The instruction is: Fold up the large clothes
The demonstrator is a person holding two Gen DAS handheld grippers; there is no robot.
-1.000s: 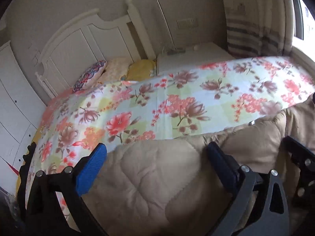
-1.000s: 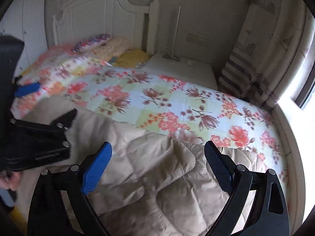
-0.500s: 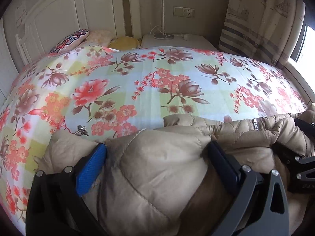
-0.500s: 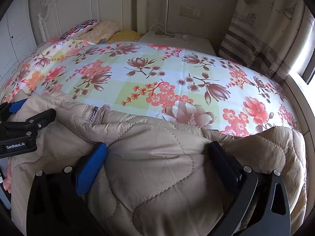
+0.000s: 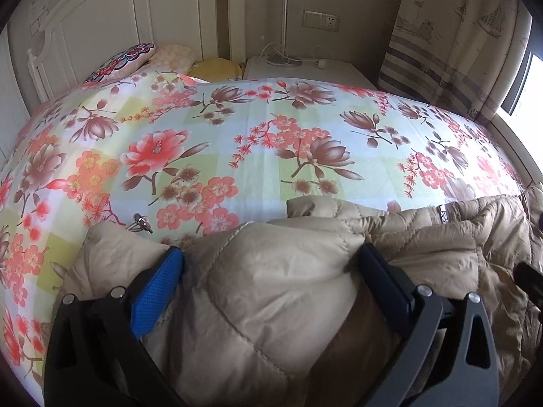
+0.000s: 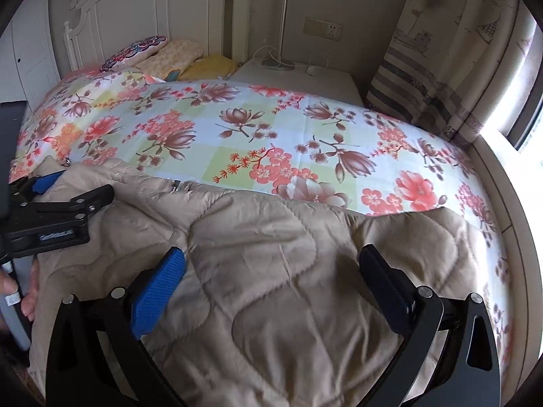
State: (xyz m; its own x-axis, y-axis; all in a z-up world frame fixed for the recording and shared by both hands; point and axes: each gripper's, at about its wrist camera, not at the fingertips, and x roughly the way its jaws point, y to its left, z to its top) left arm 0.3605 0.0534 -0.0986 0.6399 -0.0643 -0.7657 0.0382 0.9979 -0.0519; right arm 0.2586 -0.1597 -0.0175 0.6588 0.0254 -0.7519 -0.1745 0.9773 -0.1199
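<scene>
A beige quilted coat (image 5: 281, 291) lies bunched on the near edge of a floral bed cover (image 5: 258, 142); it also shows in the right wrist view (image 6: 271, 271). My left gripper (image 5: 271, 264) stands wide open with a puffed fold of the coat between its fingers. My right gripper (image 6: 271, 268) is wide open over the coat's flat quilted part. The left gripper also shows at the left of the right wrist view (image 6: 64, 203). A metal zipper pull (image 5: 141, 222) lies by the coat's left edge.
Pillows (image 5: 135, 56) lie at the white headboard (image 5: 101, 17). A white nightstand (image 5: 305, 71) with a lamp base and cables stands behind the bed. A striped curtain (image 5: 451, 51) and a window are at the right.
Both grippers dropped and moved forward over the bed, bringing the coat onto the floral cover. The views levelled out. Both stayed open.
</scene>
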